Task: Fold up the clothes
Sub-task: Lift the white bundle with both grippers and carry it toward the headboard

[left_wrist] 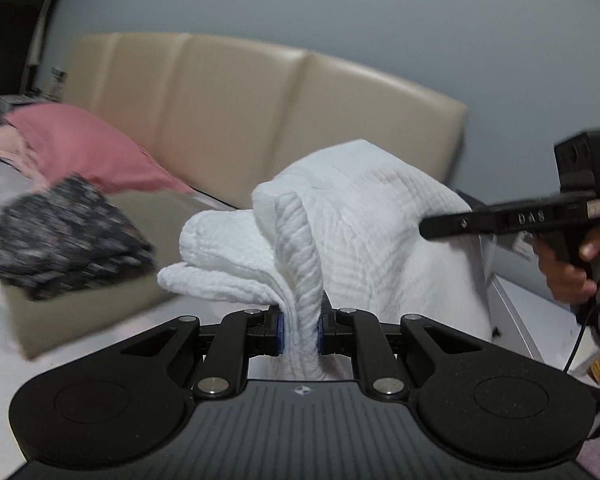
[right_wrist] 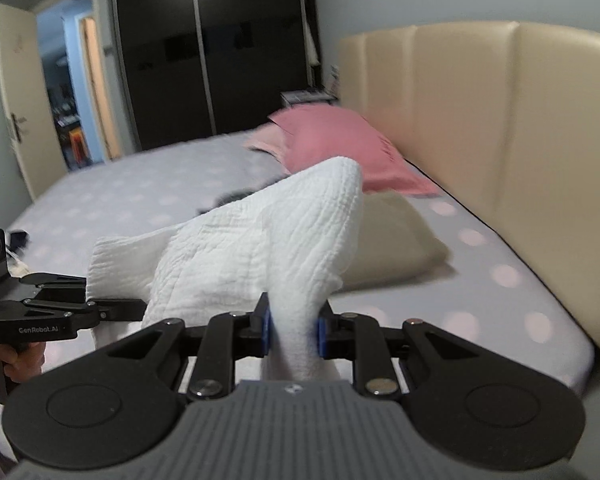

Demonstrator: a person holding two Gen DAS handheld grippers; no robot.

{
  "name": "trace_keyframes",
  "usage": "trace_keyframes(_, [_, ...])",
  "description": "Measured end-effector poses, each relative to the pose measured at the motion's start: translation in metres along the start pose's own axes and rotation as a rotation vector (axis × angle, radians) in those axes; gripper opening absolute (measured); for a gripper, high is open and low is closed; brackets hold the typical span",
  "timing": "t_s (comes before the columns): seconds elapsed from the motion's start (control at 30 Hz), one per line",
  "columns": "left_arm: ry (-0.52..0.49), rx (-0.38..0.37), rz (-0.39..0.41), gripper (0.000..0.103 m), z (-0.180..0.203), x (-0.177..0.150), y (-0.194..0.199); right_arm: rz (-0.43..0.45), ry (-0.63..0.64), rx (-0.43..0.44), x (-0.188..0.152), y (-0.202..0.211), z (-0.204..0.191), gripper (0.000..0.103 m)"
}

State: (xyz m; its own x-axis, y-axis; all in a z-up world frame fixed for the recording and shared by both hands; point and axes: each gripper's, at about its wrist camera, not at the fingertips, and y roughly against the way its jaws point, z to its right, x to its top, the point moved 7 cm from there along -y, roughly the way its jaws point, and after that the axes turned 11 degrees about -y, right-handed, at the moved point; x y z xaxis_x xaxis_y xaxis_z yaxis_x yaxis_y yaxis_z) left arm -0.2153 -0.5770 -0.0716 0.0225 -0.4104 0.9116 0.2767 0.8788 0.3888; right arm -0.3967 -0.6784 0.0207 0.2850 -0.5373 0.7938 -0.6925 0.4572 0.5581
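Note:
A white crinkled cloth (left_wrist: 352,220) hangs in the air above the bed, held by both grippers. My left gripper (left_wrist: 300,334) is shut on a bunched edge of it, the fabric pinched between the blue pads. My right gripper (right_wrist: 293,332) is shut on another bunched part of the white cloth (right_wrist: 260,240). In the left wrist view the right gripper's black body (left_wrist: 512,216) reaches in from the right, its tips hidden behind the cloth. In the right wrist view the left gripper (right_wrist: 52,312) shows at the left edge, its tips under the cloth.
A dark patterned garment (left_wrist: 64,240) lies on a beige pillow (left_wrist: 112,280). A pink pillow (right_wrist: 340,144) rests against the beige padded headboard (right_wrist: 480,120). The bed sheet (right_wrist: 120,192) is pale with light dots. A dark wardrobe (right_wrist: 220,48) and an open door (right_wrist: 16,100) stand beyond.

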Motion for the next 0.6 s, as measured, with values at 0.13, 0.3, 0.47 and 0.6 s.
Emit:
trace_keyframes(0.13, [-0.009, -0.035, -0.079, 0.012, 0.008, -0.021, -0.049, -0.05, -0.021, -0.07, -0.014, -0.014, 0.041, 0.023])
trace_keyframes(0.3, [-0.029, -0.01, -0.131, 0.012, -0.011, -0.032, -0.092, -0.107, -0.043, -0.116, -0.022, -0.062, 0.08, 0.023])
trace_keyframes(0.47, [-0.063, 0.055, -0.136, 0.012, -0.046, -0.029, -0.114, -0.103, -0.06, -0.101, -0.005, -0.128, 0.101, 0.023])
trace_keyframes(0.6, [-0.065, 0.09, -0.207, 0.012, -0.074, -0.047, -0.138, -0.13, -0.066, -0.102, -0.004, -0.181, 0.109, 0.024])
